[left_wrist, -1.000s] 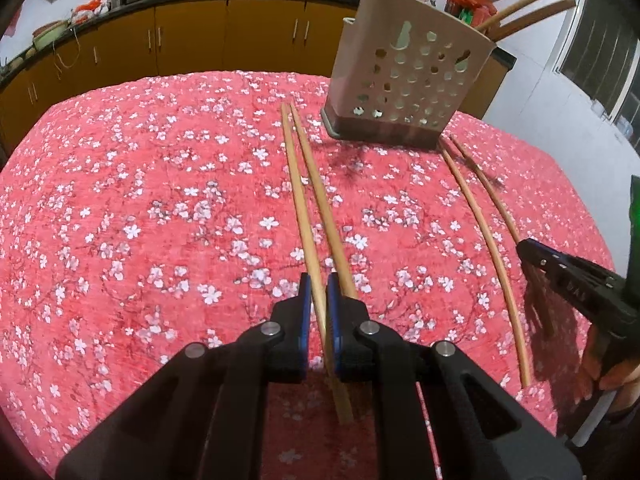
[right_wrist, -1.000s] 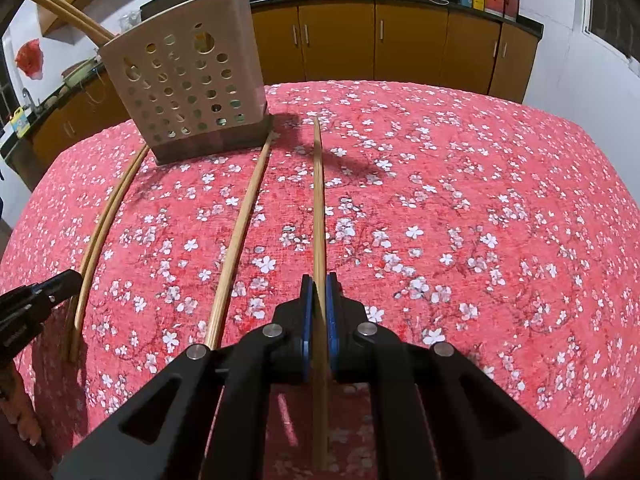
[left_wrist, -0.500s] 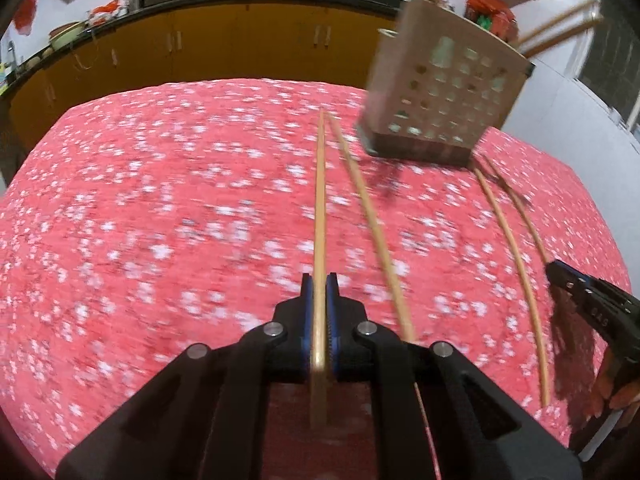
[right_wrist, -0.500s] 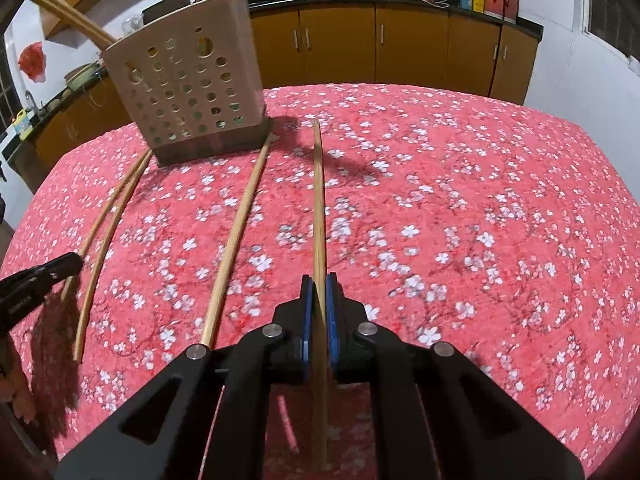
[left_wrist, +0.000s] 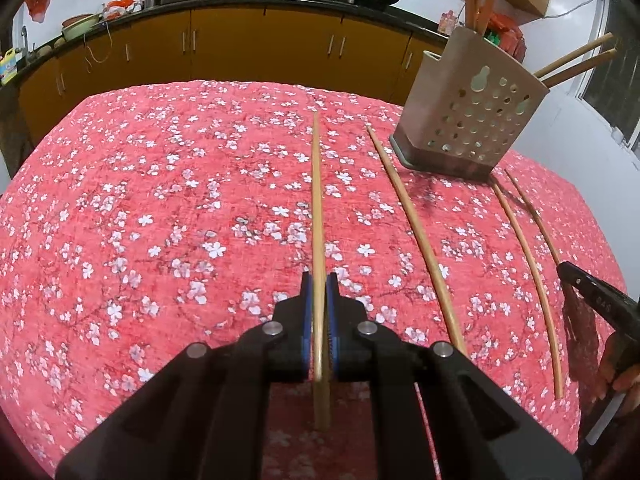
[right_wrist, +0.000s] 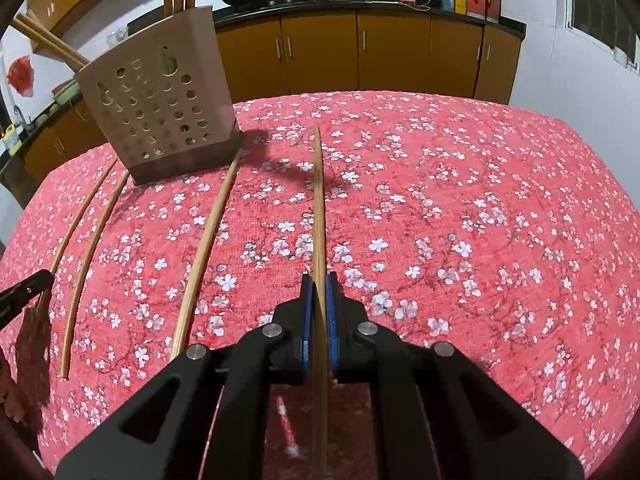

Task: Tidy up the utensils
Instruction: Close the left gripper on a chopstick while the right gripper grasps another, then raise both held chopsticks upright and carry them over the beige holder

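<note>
Left gripper [left_wrist: 319, 280] clamped on one chopstick [left_wrist: 316, 200], now split from its mate; right gripper [right_wrist: 319, 280] clamped on another; holder [left_wrist: 468, 120] next.

Thin, long, pale wooden chopsticks lie on the red flowered cloth. One chopstick [left_wrist: 318, 216] is clamped between blue pads, pointing away. Another chopstick [right_wrist: 319, 216] is clamped the same way. A beige holder [left_wrist: 468, 116] with round holes stands upright and contains more sticks.
</note>
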Demonstrator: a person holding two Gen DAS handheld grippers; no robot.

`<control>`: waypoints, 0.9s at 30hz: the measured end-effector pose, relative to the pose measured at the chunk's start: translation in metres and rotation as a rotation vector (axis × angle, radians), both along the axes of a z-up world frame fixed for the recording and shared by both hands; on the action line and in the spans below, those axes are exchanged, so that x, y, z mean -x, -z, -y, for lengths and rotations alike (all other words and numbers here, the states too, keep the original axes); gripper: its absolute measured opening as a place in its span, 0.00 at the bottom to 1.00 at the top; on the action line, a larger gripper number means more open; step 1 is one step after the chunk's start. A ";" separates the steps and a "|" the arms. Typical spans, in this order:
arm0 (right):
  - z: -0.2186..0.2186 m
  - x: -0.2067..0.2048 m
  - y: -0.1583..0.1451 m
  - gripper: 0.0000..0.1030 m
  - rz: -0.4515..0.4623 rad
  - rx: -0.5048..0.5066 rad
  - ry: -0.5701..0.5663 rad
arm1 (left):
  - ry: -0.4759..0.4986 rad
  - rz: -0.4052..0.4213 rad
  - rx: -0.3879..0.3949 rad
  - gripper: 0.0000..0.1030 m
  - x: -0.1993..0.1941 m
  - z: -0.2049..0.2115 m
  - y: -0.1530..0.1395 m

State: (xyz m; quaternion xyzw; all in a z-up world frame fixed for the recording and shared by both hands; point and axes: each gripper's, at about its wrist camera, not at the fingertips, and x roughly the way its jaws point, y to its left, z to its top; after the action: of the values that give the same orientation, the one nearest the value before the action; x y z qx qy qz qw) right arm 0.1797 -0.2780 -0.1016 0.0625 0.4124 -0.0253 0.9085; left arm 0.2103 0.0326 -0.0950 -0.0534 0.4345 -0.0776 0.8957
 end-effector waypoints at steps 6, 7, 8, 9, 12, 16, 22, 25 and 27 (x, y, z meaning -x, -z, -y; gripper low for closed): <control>0.000 0.004 -0.001 0.08 -0.001 0.002 -0.001 | 0.003 0.001 -0.007 0.08 0.003 0.000 -0.001; -0.001 0.005 -0.001 0.08 -0.001 0.005 -0.001 | 0.007 0.001 -0.014 0.08 0.003 0.000 -0.001; -0.001 0.006 -0.001 0.08 -0.001 0.005 -0.001 | 0.010 0.002 -0.021 0.08 0.004 0.001 -0.001; -0.001 0.006 -0.001 0.08 -0.001 0.003 -0.001 | 0.011 0.002 -0.026 0.08 0.005 0.002 -0.001; -0.001 0.007 -0.001 0.08 -0.002 0.007 -0.001 | 0.011 0.003 -0.037 0.08 0.005 0.003 0.000; 0.000 0.008 -0.002 0.08 -0.002 0.006 -0.001 | 0.011 0.004 -0.052 0.08 0.005 0.006 0.001; 0.001 0.008 -0.002 0.07 0.000 -0.008 0.000 | 0.009 0.006 -0.067 0.08 0.004 0.007 0.001; 0.002 0.009 -0.004 0.07 0.009 -0.016 0.002 | 0.014 -0.002 -0.078 0.08 0.003 0.009 0.000; 0.003 0.011 -0.009 0.07 0.028 -0.022 -0.001 | 0.014 -0.003 -0.071 0.08 0.002 0.008 -0.003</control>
State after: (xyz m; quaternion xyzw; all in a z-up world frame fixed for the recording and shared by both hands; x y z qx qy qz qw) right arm 0.1685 -0.2812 -0.0927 0.0726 0.3998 -0.0196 0.9135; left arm 0.2083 0.0245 -0.0917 -0.0185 0.4388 -0.0682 0.8958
